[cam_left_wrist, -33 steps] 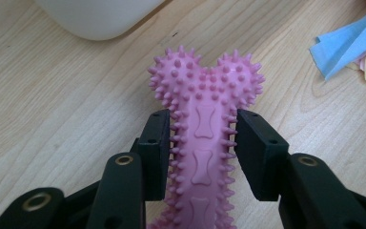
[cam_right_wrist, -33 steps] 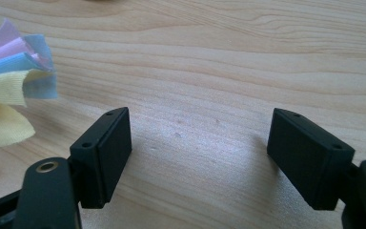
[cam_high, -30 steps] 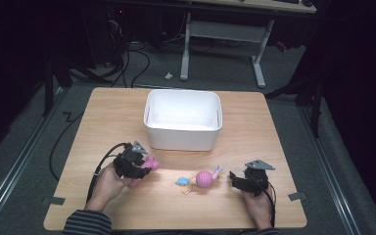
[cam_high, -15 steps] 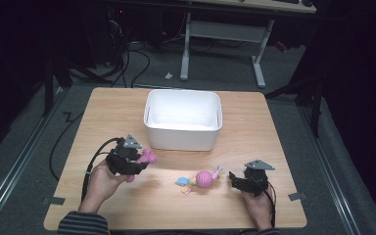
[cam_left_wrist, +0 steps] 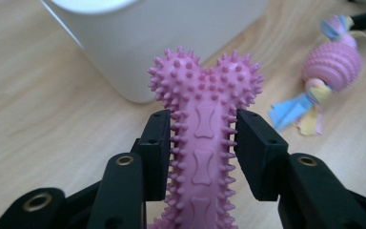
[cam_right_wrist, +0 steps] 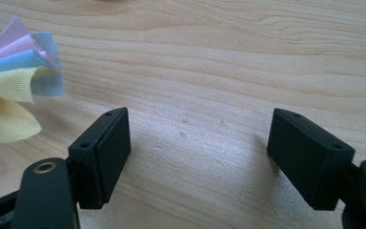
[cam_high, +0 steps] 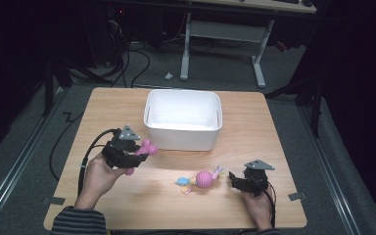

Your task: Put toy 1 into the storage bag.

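Note:
My left gripper (cam_high: 136, 155) is shut on a pink spiky bone-shaped toy (cam_left_wrist: 204, 119), held just above the table beside the front left corner of the white bin (cam_high: 183, 119). The bone's head (cam_high: 148, 147) points toward the bin. A pink ribbed ball toy with blue, yellow and pink cloth tails (cam_high: 201, 179) lies on the table in front of the bin. My right gripper (cam_high: 233, 179) rests low on the table just right of that toy, jaws wide open with only bare wood between them (cam_right_wrist: 198, 143). The toy's cloth tails (cam_right_wrist: 14, 76) lie to its left.
The wooden table (cam_high: 254, 127) has its edges close on all sides, with dark floor, cables and a desk frame (cam_high: 220, 34) beyond. The white bin's wall (cam_left_wrist: 143, 52) stands right ahead of the held bone.
My left gripper has lifted with the pink bone and moved a little toward the bin. The right gripper and the ball toy have stayed in place.

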`<state>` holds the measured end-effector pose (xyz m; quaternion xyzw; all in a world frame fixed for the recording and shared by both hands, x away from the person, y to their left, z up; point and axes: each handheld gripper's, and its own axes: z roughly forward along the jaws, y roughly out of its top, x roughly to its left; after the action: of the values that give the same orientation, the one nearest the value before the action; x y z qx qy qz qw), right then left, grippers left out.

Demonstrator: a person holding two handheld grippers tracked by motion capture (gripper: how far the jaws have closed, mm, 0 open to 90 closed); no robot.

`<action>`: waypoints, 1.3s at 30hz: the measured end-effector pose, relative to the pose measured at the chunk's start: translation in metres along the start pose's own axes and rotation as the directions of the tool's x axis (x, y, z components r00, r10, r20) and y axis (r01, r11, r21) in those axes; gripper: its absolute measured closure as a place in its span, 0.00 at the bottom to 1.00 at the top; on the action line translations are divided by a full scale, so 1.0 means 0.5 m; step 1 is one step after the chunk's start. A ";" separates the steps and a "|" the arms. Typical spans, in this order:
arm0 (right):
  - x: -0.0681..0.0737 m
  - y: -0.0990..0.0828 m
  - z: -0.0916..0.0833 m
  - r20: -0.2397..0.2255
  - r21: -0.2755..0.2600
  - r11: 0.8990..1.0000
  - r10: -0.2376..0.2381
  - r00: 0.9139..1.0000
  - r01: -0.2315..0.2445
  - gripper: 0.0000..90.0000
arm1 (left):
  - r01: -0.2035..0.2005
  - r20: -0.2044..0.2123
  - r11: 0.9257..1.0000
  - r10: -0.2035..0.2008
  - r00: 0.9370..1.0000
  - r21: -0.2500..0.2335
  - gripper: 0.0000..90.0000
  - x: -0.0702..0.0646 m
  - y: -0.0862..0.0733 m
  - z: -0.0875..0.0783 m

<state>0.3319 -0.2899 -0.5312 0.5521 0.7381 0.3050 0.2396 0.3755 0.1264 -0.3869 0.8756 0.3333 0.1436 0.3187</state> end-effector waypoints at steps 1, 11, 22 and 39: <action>0.000 0.000 0.000 -0.001 0.000 1.000 -0.001 1.000 0.001 0.25 | -0.002 -0.008 1.000 0.002 1.000 -0.004 0.65 0.000 0.004 -0.004; 0.000 0.000 0.000 -0.001 0.001 1.000 -0.001 1.000 0.001 0.25 | -0.005 0.001 0.999 0.005 1.000 -0.033 0.65 0.002 0.050 -0.034; 0.000 0.000 0.000 -0.002 -0.001 1.000 -0.003 1.000 0.003 0.25 | 0.005 0.022 0.998 -0.003 1.000 -0.068 0.65 0.021 0.114 -0.057; 0.000 0.000 0.000 -0.002 0.000 1.000 -0.001 1.000 0.001 0.25 | 0.009 0.062 0.997 -0.004 0.998 -0.079 0.65 0.048 0.195 -0.031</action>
<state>0.3318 -0.2897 -0.5311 0.5514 0.7387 0.3054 0.2389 0.4339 0.0938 -0.3107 0.8652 0.3202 0.1284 0.3638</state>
